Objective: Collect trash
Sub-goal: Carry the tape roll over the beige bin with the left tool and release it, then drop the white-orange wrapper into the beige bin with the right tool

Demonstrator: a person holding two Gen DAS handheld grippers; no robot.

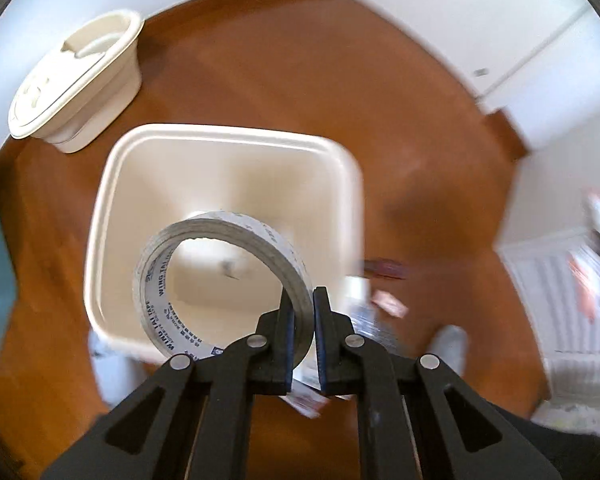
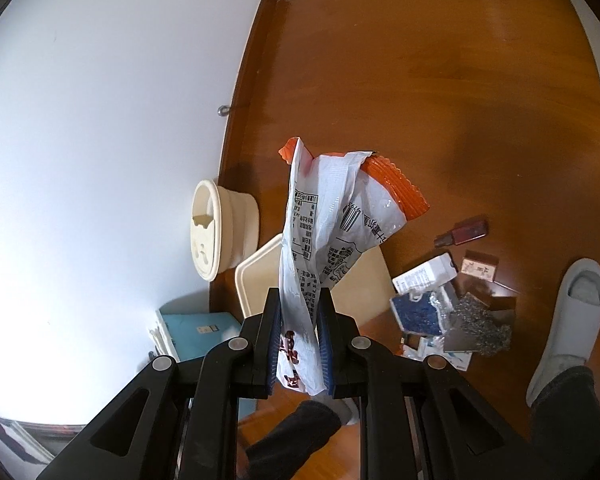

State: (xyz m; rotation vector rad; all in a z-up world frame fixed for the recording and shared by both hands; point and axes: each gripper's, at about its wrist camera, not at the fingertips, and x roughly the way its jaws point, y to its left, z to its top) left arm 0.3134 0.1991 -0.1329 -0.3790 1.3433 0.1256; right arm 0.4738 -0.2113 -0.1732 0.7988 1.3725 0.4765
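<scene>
My left gripper [image 1: 303, 308] is shut on a roll of white tape [image 1: 220, 280] and holds it above the open cream trash bin [image 1: 228, 140]. My right gripper [image 2: 300, 312] is shut on a crumpled white and orange snack wrapper [image 2: 332, 216] and holds it up in the air above the same bin [image 2: 256, 276], whose rim shows behind the wrapper. A pile of trash [image 2: 452, 312] lies on the wooden floor to the right of the bin: a white carton, a blue packet, silvery wrappers and a small brown box.
The bin's cream lid unit [image 1: 76, 84] stands by the white wall; it also shows in the right wrist view [image 2: 220, 232]. A teal box [image 2: 196, 332] sits by the wall. A small red bottle [image 2: 464, 234] lies on the floor. A foot in a grey slipper [image 2: 568, 320] stands at right.
</scene>
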